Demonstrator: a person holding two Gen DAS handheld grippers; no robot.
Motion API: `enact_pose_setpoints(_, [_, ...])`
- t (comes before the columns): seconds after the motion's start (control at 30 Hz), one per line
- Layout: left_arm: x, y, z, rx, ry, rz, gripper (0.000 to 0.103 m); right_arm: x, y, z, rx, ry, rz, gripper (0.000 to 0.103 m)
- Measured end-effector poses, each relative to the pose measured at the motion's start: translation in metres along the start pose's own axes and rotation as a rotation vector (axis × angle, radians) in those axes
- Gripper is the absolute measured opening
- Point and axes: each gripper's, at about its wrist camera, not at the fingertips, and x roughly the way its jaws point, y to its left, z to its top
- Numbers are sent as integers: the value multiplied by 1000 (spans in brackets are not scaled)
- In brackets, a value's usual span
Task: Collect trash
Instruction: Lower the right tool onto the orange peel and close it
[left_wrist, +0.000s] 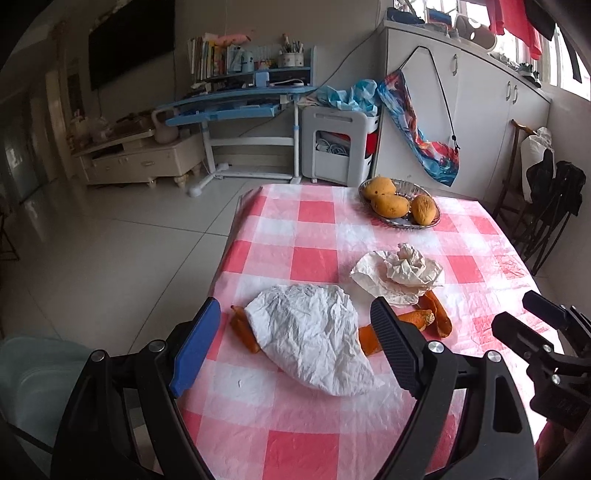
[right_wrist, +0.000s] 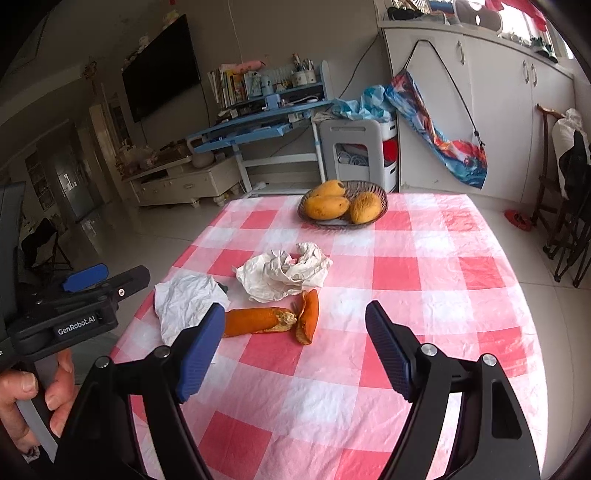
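A flat crumpled white tissue (left_wrist: 314, 336) lies on the red-and-white checked tablecloth (left_wrist: 314, 254), covering part of the orange mango peels (left_wrist: 421, 318). A second, balled-up tissue (left_wrist: 402, 273) sits just behind. My left gripper (left_wrist: 295, 321) hovers open over the flat tissue, its fingers on either side and not touching it. In the right wrist view the flat tissue (right_wrist: 184, 299), the balled tissue (right_wrist: 286, 273) and the peels (right_wrist: 266, 319) lie ahead of my right gripper (right_wrist: 295, 325), which is open with nothing in it. A hand (right_wrist: 22, 398) holds the left gripper's handle.
A bowl (left_wrist: 402, 221) of mangoes (left_wrist: 389, 205) stands at the far end of the table; the same bowl (right_wrist: 343, 206) shows in the right wrist view. Past the table's left edge are tiled floor (left_wrist: 110, 258), a blue desk (left_wrist: 236, 107) and a white cart (left_wrist: 340, 144). Dark chairs (left_wrist: 546, 206) stand at right.
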Motion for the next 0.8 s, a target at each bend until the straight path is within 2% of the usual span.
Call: enact_pose_setpoints(0.8, [21,-5,5,25,30,4,81,34,-5,2,2,77,14,75])
